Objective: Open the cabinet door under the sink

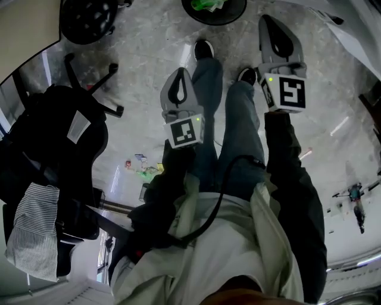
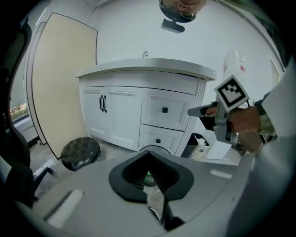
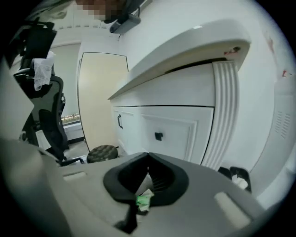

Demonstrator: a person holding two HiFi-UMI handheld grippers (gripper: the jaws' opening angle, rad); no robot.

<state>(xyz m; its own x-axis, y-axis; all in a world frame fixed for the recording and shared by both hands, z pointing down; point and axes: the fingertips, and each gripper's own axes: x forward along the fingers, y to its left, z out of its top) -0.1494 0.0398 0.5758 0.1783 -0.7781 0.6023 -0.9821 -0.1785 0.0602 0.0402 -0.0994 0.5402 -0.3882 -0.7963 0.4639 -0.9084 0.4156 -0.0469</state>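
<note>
The white sink cabinet (image 2: pixel 138 111) stands ahead under a curved counter. Its two doors (image 2: pixel 113 115) are closed, with a pair of black handles (image 2: pixel 102 103) at their meeting edge. In the right gripper view the cabinet is closer, and a door handle (image 3: pixel 120 121) shows left of a drawer knob (image 3: pixel 158 136). My left gripper (image 2: pixel 149 152) is shut and holds nothing, well back from the cabinet. My right gripper (image 3: pixel 148 155), which reaches further forward, is also shut and holds nothing. Both the left gripper (image 1: pixel 179 74) and the right gripper (image 1: pixel 269 24) hang above the person's legs in the head view.
A round dark stool (image 2: pixel 80 152) sits on the floor before the doors. A black office chair (image 1: pixel 53 149) with a striped cloth stands at the left. A round bin (image 1: pixel 214 9) with something green lies ahead of the feet. A small black bin (image 2: pixel 199 141) sits right of the cabinet.
</note>
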